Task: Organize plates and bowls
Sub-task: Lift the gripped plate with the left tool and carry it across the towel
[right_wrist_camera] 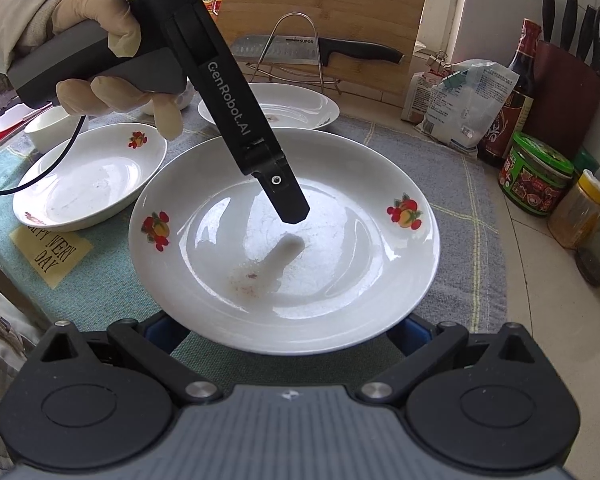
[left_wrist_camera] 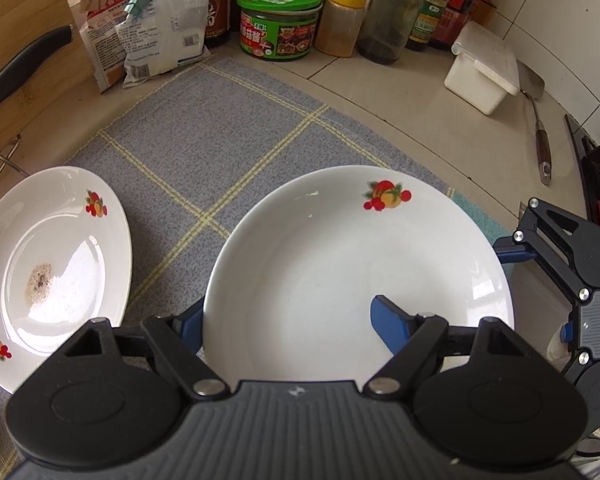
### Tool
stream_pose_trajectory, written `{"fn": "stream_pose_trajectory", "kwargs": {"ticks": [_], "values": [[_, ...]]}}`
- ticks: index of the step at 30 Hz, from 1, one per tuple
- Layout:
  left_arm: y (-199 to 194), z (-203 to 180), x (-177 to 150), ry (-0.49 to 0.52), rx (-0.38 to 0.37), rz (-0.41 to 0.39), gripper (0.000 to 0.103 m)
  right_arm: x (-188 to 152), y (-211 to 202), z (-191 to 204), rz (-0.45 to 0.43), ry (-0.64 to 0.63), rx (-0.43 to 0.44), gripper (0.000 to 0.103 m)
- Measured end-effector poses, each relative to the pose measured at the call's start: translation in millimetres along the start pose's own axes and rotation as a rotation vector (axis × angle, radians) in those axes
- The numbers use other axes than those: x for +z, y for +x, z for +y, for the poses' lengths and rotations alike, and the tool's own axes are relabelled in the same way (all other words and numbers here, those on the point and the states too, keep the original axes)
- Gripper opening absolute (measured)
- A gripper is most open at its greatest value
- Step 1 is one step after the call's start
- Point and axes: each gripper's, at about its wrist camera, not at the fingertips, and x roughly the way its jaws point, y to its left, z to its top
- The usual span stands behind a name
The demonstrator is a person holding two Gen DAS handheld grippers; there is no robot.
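Left gripper [left_wrist_camera: 290,316] clamps the near rim of a white plate [left_wrist_camera: 360,264], one blue finger [left_wrist_camera: 392,322] inside, the other under the rim; plate sits over the grey cloth [left_wrist_camera: 220,140]. Right gripper [right_wrist_camera: 288,334] fingertips hidden beneath the plate's edge, apparently straddling it; grip not discernible; gloved hand [right_wrist_camera: 96,52] angles the left tool steeply downward.

A white plate [right_wrist_camera: 284,240] with fruit motifs fills the right wrist view, its near rim between the right gripper [right_wrist_camera: 284,336]'s blue fingers, faint reddish residue at its centre. A gloved hand [right_wrist_camera: 100,60] holds the left gripper [right_wrist_camera: 284,196] angled over it. Two more plates [right_wrist_camera: 88,176] [right_wrist_camera: 300,108] lie behind on a checked cloth [right_wrist_camera: 472,216]; a knife [right_wrist_camera: 320,50] rests on a wire rack [right_wrist_camera: 296,76].
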Motion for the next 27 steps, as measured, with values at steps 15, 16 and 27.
{"fn": "stream_pose_trajectory", "kwargs": {"ticks": [15, 16, 27], "values": [[28, 5, 50, 0.033, 0.008, -0.019, 0.082, 12, 16, -40, 0.001, 0.005, -0.050, 0.103], [30, 5, 53, 0.037, 0.009, -0.021, 0.082, 13, 17, -42, 0.002, 0.007, -0.052, 0.103], [49, 10, 79, 0.051, 0.008, -0.032, 0.082, 18, 30, -67, 0.008, 0.031, -0.073, 0.103]]}}
